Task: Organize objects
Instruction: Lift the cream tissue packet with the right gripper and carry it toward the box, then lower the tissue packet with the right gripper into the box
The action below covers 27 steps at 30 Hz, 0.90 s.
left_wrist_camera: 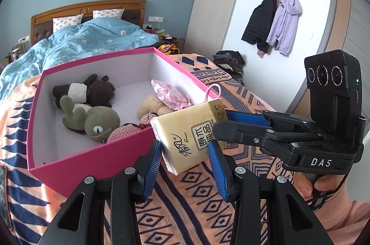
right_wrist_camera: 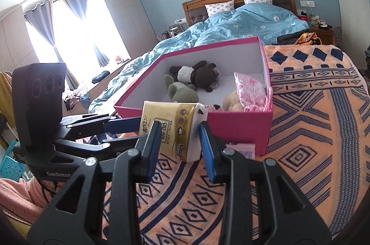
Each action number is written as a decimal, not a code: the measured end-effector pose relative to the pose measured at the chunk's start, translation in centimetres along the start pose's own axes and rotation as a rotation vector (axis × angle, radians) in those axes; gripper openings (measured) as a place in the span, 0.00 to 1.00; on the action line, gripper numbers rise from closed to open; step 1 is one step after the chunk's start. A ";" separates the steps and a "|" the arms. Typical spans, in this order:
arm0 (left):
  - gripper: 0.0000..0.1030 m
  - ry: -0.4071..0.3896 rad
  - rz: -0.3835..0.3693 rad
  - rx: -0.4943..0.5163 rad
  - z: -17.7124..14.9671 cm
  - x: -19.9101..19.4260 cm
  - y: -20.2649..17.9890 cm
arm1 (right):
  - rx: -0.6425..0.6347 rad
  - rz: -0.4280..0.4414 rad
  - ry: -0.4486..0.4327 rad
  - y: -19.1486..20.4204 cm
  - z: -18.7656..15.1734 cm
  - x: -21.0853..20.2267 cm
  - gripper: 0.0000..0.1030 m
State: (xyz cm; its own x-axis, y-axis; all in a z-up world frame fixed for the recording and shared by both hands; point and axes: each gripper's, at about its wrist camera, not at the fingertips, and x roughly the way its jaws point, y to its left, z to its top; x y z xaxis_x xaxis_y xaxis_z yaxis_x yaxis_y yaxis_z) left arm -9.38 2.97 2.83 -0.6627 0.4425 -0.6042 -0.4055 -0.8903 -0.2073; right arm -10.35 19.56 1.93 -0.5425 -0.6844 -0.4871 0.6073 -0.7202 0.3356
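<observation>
Left wrist view: tissue pack [left_wrist_camera: 185, 136] held clear above blanket [left_wrist_camera: 185, 210], near pink box [left_wrist_camera: 92, 159] | you pinch it with both left gripper [left_wrist_camera: 185, 164] and right gripper [right_wrist_camera: 179, 138] | toys boxed; pack remains.

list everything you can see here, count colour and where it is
tissue pack: 1, yellow-gold, held up off the blanket between both grippers, just in front of the box
box: 1, pink outside and white inside, open, on the patterned blanket
brown plush: 1, dark brown with a white middle, lying at the back of the box
green plush: 1, olive green, in the box in front of the brown one
beige plush: 1, tan, in the box
drawstring pouch: 1, pink and white, on the beige plush
blanket: 1, orange with navy pattern, under the box
duvet: 1, light blue, behind the box
jackets: 2, black and lilac, on a wall hook
left gripper: shut on the pack
right gripper: shut on the pack
</observation>
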 end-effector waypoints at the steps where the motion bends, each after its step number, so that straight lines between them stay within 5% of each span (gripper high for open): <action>1: 0.41 -0.002 0.002 0.002 0.1 0.0 0.0 | -0.001 0.002 -0.001 0.0 0.1 0.0 0.36; 27: 0.41 -0.023 0.035 0.002 2.9 0.7 1.3 | -0.014 -0.004 -0.031 -0.3 2.9 1.0 0.36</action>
State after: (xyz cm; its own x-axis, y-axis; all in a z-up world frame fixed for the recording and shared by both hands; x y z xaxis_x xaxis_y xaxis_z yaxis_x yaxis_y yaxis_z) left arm -12.20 2.49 4.35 -0.6906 0.4132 -0.5936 -0.3832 -0.9051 -0.1843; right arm -12.78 18.81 3.68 -0.5625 -0.6850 -0.4630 0.6129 -0.7213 0.3225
